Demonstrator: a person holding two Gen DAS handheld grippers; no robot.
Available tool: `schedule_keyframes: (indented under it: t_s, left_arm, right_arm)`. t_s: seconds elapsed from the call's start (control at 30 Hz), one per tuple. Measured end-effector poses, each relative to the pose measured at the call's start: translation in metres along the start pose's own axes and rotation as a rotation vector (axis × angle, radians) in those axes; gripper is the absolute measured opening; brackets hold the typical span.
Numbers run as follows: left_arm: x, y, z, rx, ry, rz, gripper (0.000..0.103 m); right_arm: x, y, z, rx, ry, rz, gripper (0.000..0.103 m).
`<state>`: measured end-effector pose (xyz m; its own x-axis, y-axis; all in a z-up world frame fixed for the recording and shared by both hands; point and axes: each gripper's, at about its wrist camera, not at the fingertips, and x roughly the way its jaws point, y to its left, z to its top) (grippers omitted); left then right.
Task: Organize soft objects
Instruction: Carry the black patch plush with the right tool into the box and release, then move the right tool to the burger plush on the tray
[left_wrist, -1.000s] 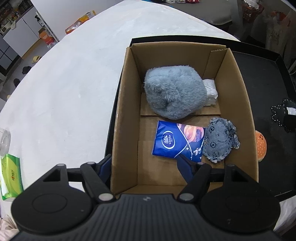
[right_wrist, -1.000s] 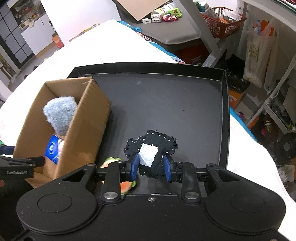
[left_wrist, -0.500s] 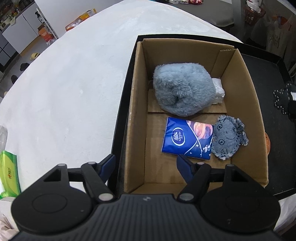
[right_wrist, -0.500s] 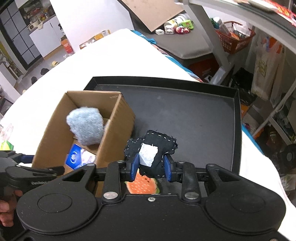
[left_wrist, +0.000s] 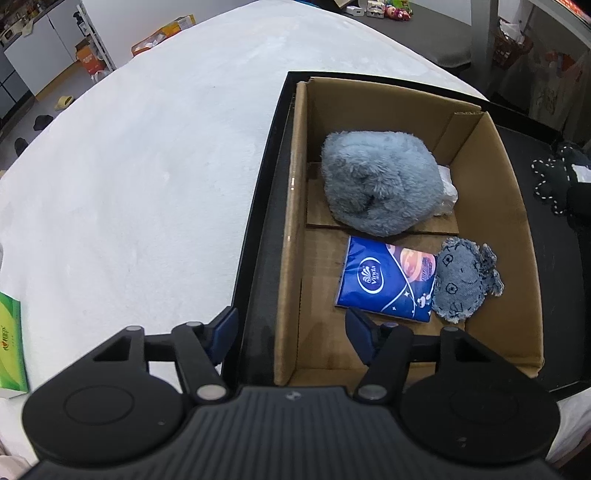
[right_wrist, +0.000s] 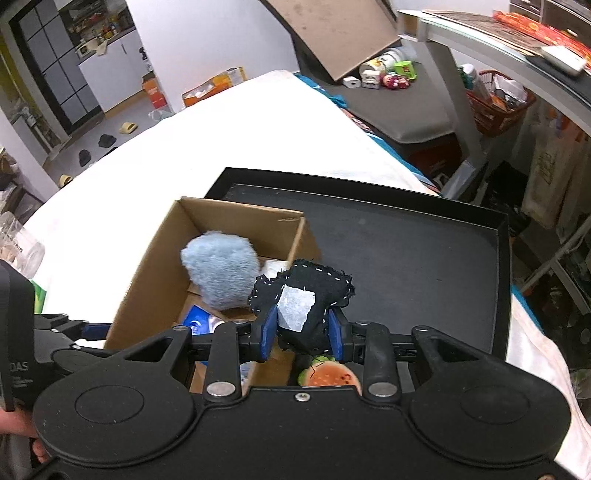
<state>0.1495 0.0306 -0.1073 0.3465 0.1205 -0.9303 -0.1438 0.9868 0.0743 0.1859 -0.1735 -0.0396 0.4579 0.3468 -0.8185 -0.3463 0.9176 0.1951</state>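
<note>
My right gripper (right_wrist: 301, 328) is shut on a black stitched soft toy (right_wrist: 310, 291) with a white label, held above the near right corner of the cardboard box (right_wrist: 147, 273). The same toy shows at the right edge of the left wrist view (left_wrist: 554, 177). In the box lie a fluffy grey plush (left_wrist: 380, 184), a blue tissue pack (left_wrist: 384, 280) and a small denim toy (left_wrist: 461, 284). My left gripper (left_wrist: 291, 328) straddles the box's left wall (left_wrist: 291, 221) near the front corner. Its jaws are closing, and the pads stand apart from the wall.
The box stands in a black tray (right_wrist: 406, 240) on a white-covered table (left_wrist: 147, 166). A watermelon-slice toy (right_wrist: 328, 374) lies in the tray under my right gripper. A green tissue pack (left_wrist: 9, 343) sits at the table's left edge. Shelves and clutter stand beyond.
My right gripper has risen and carried the black toy left, from over the tray to the box's corner. My left gripper has shifted left across the box's wall and its jaws have narrowed.
</note>
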Motion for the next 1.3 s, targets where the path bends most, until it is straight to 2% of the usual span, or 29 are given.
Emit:
schedule_keyframes:
  t_s: [0.1,0.27,0.37,0.57,0.63,0.73,1.3]
  left_arm:
    - [0.001,0.004,-0.002,-0.003,0.001,-0.016,0.054]
    - [0.008,0.009,-0.005,-0.016,0.021,-0.034,0.029]
    - [0.009,0.012,-0.007,-0.021,0.018,-0.042,0.020]
    - [0.007,0.011,-0.010,-0.006,0.000,-0.052,0.016]
    - [0.008,0.012,-0.010,-0.010,-0.001,-0.056,0.015]
    - [0.007,0.014,-0.011,-0.020,-0.002,-0.064,0.015]
    - [0.002,0.013,-0.015,-0.010,-0.026,-0.060,0.012]
  right_arm:
    - [0.002,0.008,0.002,-0.010,0.008,0.004,0.030]
    - [0.008,0.022,0.005,-0.029,0.024,0.004,0.031]
    - [0.012,0.030,0.005,-0.042,0.035,-0.007,0.034]
    - [0.019,0.038,0.009,-0.034,0.051,-0.026,0.036]
    - [0.019,0.039,0.010,-0.031,0.049,-0.020,0.046]
    - [0.017,0.040,0.011,-0.027,0.041,-0.024,0.050]
    - [0.008,-0.003,-0.011,0.067,0.058,-0.070,0.051]
